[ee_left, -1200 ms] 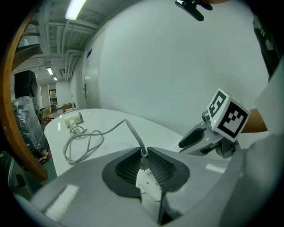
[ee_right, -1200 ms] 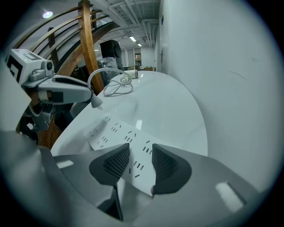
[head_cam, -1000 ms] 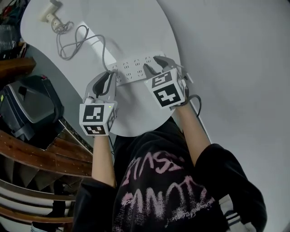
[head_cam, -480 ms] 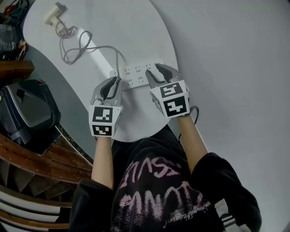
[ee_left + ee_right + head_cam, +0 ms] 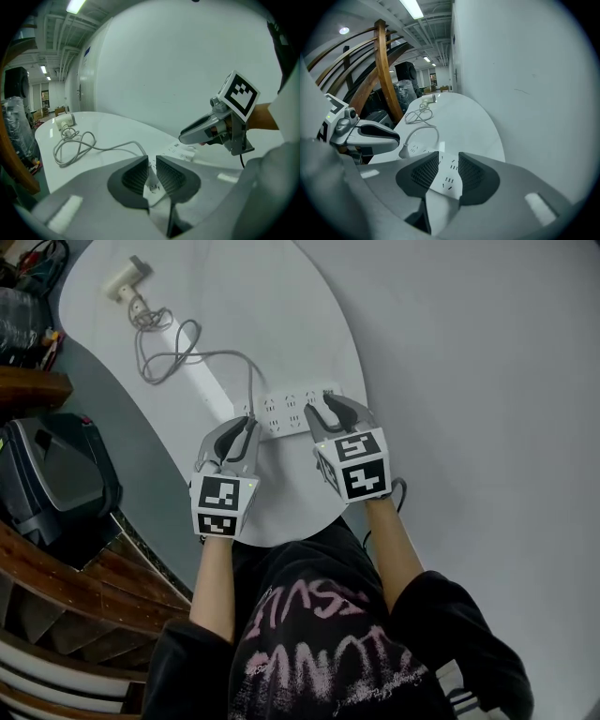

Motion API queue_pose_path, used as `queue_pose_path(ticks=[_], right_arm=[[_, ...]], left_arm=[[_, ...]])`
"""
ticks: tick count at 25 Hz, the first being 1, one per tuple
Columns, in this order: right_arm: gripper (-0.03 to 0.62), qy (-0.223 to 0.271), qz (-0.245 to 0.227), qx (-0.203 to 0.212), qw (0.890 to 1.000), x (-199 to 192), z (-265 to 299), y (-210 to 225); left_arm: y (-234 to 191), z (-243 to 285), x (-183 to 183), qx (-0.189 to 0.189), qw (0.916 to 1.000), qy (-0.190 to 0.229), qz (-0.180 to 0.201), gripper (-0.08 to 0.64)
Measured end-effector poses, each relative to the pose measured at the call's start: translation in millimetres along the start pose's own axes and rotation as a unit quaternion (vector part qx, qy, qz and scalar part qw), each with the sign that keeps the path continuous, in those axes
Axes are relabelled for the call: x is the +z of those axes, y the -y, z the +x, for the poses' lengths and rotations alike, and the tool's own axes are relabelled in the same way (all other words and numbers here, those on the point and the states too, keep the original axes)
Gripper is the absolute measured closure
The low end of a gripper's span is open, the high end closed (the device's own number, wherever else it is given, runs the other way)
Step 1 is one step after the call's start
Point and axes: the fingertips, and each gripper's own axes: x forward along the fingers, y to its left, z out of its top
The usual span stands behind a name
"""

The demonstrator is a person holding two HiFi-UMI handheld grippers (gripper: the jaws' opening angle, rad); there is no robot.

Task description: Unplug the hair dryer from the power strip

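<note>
Position taken beside the table (image 5: pixel 281 324). Both grippers work at its near edge, pointing toward 12 o'clock and down at the strip (image 5: pixel 286 409).

Left gripper (image 5: pixel 240 427): the jaws are nearly together, leaving only a narrow slot. The plug (image 5: pixel 250 414) shows in that slot at the very tips. No view confirms whether the pads press on it.

Right gripper (image 5: pixel 325 409): the jaws are apart and have just been closing. The strip's 3 o'clock end shows in the gap, but it lies beneath the pads and is not pinched. Nothing is gripped.

Strip: it lies flat with its long axis running 9 to 3 o'clock, the 3 o'clock end slightly farther off. The plug stands in the 9 o'clock end and looks seated, so the task is not yet done.

Cord (image 5: pixel 169 357): it leaves the plug and loops away toward 10 o'clock.

Dryer (image 5: pixel 127 279): it rests at the table's far end, about 10 o'clock, well apart from both grippers.

Finding: the plug sits dead ahead of the left tips, touching or nearly so. From the right gripper it lies at 9 o'clock, with most of the strip between. The left is plainly the nearer. In my judgement the left should draw the plug off the strip's face while the right pins the 3 o'clock end. Unpinned, the strip would likely lift along with the plug.
</note>
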Motion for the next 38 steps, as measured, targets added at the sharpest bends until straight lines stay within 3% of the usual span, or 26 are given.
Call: queue_pose_path(ticks=[8,13,20,26,38], right_arm=[[0.459,0.068,0.022,-0.037,0.997,23.7,-21.0,-9.7],[0.496,0.131,0.027,-0.053,0.990,41.6,-51.7,-10.9],[0.569,0.166,0.032,-0.042,0.985,41.4,-77.8,-3.8],[0.571,0.186,0.022,-0.019,0.982,36.9,-94.1,-10.2],[0.571,0.243,0.000,-0.002,0.970,51.7,-134.8,-14.1]], left_arm=[[-14.3,-21.8,8.5,-0.009,0.9994,0.034,0.008,0.503],[-22.9,-40.6,23.4,0.008,0.9982,0.057,0.015,0.541],[-4.4,-61.1,36.6,0.041,0.9966,0.068,0.022,0.551],[9.9,-77.8,46.0,0.076,0.9944,0.071,0.019,0.551],[22.7,-118.8,71.2,0.130,0.9830,0.117,0.055,0.551]])
